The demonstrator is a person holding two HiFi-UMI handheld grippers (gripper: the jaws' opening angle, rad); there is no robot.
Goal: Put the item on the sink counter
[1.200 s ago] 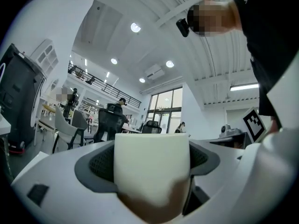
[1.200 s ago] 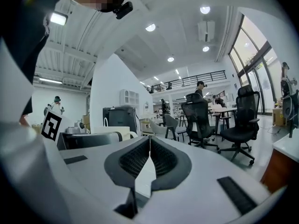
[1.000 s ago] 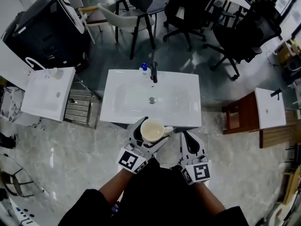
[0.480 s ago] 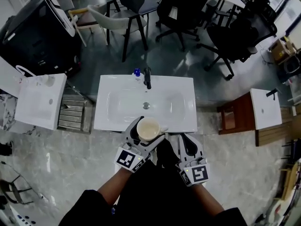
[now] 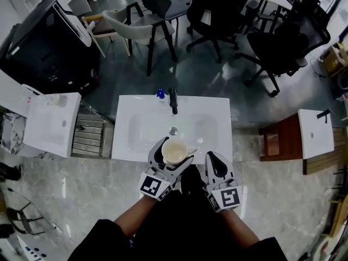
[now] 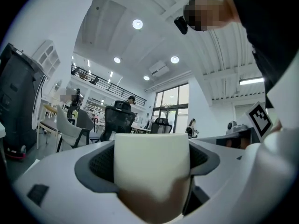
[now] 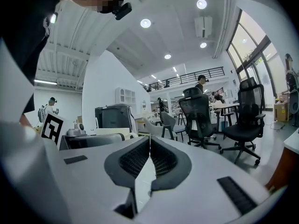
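Both forearms reach forward from the body, side by side. The left hand-held gripper [image 5: 172, 148] angles slightly inward, and the right hand-held gripper [image 5: 215, 164] points straight ahead just beside it.

The left jaws are spread to cup width and clamp a cream cup [image 5: 174, 151] by its sides. The cup stands upright, its long axis vertical and its mouth open to the head camera, with a small handle poking toward the right hand-held gripper. It hangs over the near edge of the white sink surface [image 5: 130, 143], in front of the basin and in line with the faucet [image 5: 173, 101].

The left gripper view shows only the cup's outer wall filling the gap. The right gripper view shows its pads pressed together, holding nothing.
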